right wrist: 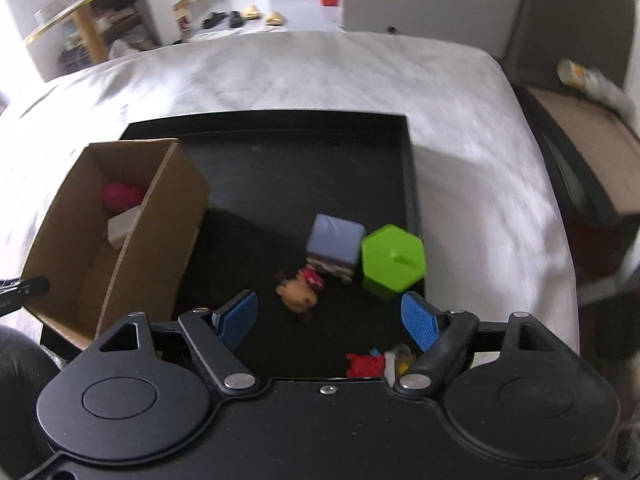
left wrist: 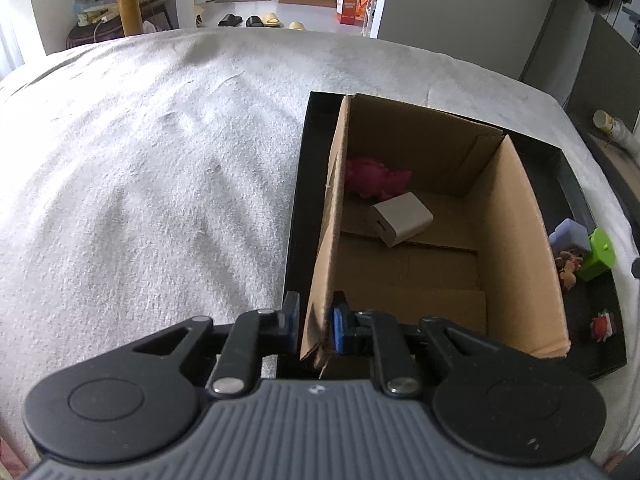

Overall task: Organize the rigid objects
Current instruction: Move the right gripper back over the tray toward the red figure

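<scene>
The left gripper (left wrist: 314,320) pinches the near left wall of the cardboard box (left wrist: 404,216), one blue pad outside and one inside, most likely to steady the light box so it does not slide or tip while things are dropped in. The box stands in the left part of a black tray (right wrist: 408,168) on a bed covered with a white blanket (left wrist: 160,160). Two things lie in the box toward its far end: a white charger (left wrist: 401,218) and, behind it, a pink fuzzy toy (left wrist: 374,178). The right gripper (right wrist: 330,316) hovers over the tray with its fingers spread wide and nothing between them, apparently lining up for the next pick. Ahead of it on the tray floor, well apart from the box, lie a small figurine (right wrist: 300,288), a lavender block (right wrist: 334,246) and, touching it, a green hexagonal container (right wrist: 392,258). A red toy (right wrist: 364,364) lies close under the gripper, partly hidden. The figurine sits nearest the open fingers and looks the likeliest target.
</scene>
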{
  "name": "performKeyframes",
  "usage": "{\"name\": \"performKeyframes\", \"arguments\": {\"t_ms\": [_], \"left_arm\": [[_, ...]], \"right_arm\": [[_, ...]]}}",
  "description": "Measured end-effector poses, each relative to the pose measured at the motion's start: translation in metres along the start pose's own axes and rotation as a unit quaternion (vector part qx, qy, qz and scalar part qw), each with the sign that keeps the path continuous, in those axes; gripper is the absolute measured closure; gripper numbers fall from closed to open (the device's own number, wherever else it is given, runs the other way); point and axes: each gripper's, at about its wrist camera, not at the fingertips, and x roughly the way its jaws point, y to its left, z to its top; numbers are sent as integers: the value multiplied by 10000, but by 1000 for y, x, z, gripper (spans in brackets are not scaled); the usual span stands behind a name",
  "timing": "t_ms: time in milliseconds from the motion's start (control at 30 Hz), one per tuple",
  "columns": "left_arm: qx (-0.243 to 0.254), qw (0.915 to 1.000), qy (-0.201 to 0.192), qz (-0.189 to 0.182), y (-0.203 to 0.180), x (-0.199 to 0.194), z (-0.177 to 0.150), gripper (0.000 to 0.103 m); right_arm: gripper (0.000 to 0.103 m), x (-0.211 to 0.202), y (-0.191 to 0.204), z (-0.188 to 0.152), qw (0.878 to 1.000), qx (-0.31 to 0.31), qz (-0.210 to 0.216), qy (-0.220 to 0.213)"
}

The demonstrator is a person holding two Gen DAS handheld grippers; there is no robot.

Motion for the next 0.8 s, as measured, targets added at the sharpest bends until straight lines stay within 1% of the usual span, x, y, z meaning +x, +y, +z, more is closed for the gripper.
{"name": "performKeyframes", "arguments": {"t_ms": [200,400,600,800], "left_arm": [[64,9999,1,108,-4,-1,0,88],[129,9998,14,178,-8,-1,-1,88],[129,9997,42,208,-9,1,0,88],[53,9998,76,201,-8,1,1,89]], "right_arm": [[25,10,-21,-17,9981,600,-4,135],[25,22,-33,-31,9948,992,36,235],[25,32,-39,-43,9913,1258,173,346],[27,47,-42,-54,9879,1421,259,573]]}}
